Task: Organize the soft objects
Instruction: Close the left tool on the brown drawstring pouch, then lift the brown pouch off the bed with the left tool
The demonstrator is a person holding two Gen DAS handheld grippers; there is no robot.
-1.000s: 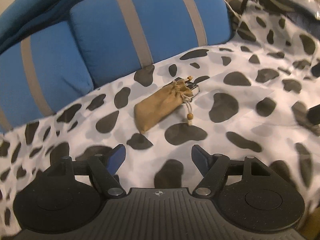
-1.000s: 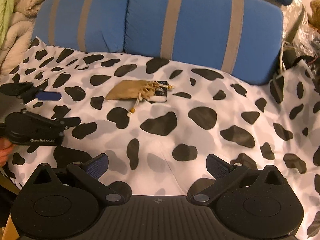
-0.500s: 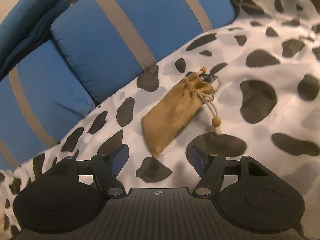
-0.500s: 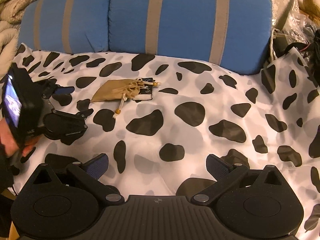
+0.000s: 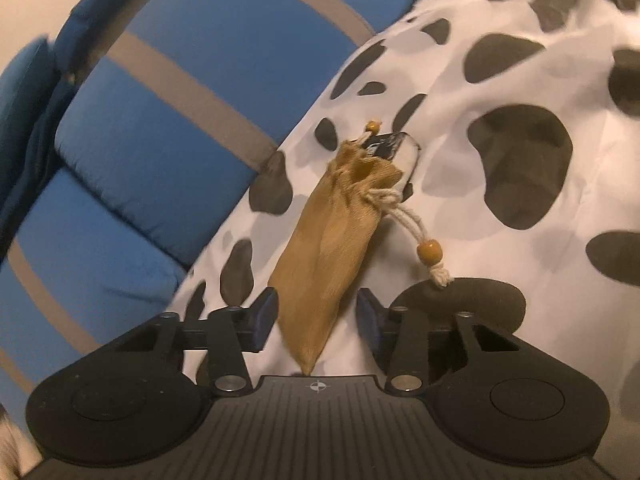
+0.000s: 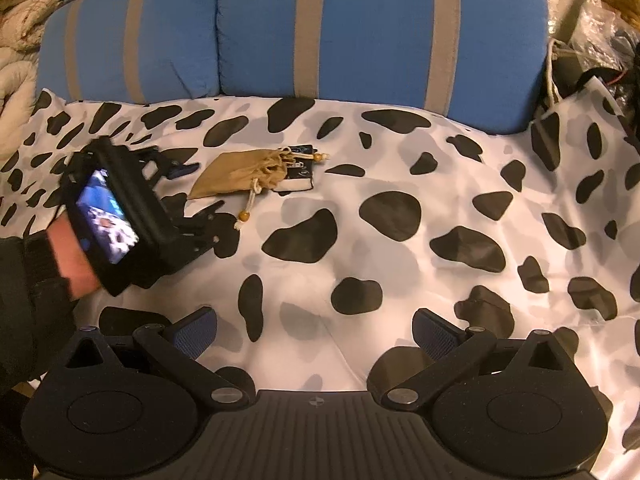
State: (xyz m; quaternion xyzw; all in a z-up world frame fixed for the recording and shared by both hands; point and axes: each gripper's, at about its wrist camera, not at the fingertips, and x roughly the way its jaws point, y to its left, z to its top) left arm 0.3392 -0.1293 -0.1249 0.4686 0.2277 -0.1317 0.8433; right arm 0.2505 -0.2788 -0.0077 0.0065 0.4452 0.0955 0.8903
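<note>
A tan drawstring pouch (image 5: 332, 240) lies on the cow-spotted cover (image 5: 520, 60). Its mouth rests on a small dark packet (image 5: 390, 146), and a beaded cord (image 5: 429, 252) trails to the right. My left gripper (image 5: 316, 308) straddles the pouch's closed bottom end and its jaws are closing. The left pad brushes the cloth, while a gap shows at the right pad. In the right wrist view the pouch (image 6: 244, 172) lies mid-left with the left gripper (image 6: 192, 192) at its end, held by a hand (image 6: 72, 256). My right gripper (image 6: 314, 326) hovers open over the cover with nothing between its fingers.
Blue cushions with grey stripes (image 6: 360, 32) stand along the back of the cover (image 6: 400, 280). A beige quilted blanket (image 6: 16, 60) is heaped at the far left. Bags and dark clutter (image 6: 592, 40) sit at the far right.
The left gripper has moved forward and down to the pouch and rolled. Its jaws have narrowed around the pouch's bottom end. The right gripper has hardly moved.
</note>
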